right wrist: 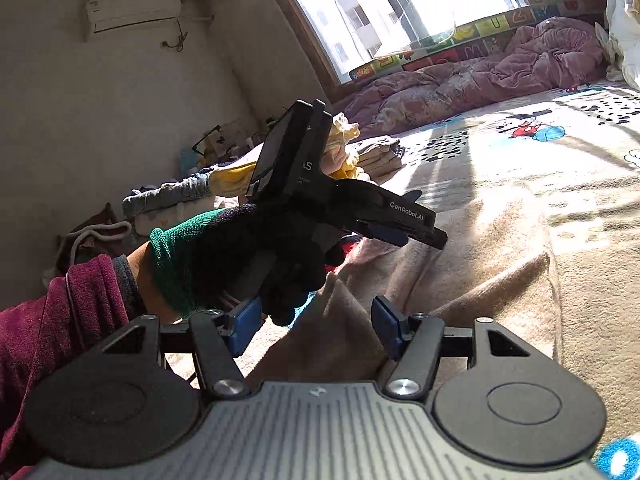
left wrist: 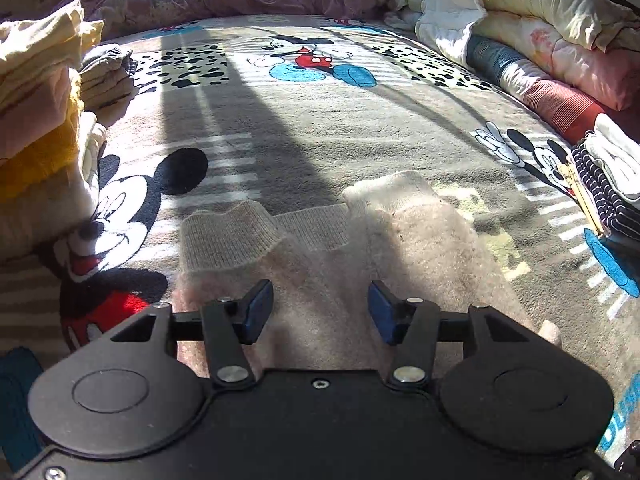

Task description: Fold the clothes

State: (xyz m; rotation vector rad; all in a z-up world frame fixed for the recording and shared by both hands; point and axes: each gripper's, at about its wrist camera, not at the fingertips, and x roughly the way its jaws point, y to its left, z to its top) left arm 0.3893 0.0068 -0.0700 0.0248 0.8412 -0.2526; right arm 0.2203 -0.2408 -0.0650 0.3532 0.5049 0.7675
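Left gripper (left wrist: 320,308) agape, empty, over beige sweater (left wrist: 420,240) | right gripper (right wrist: 316,326) agape, empty | sweater partly folded on blanket (left wrist: 320,128) | folded stacks (left wrist: 44,120) at left edge

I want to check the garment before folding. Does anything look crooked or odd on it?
Yes. The beige garment lies unevenly on the Mickey Mouse blanket: its ribbed cuffs sit at different heights, and in the right wrist view it is bunched into folds.
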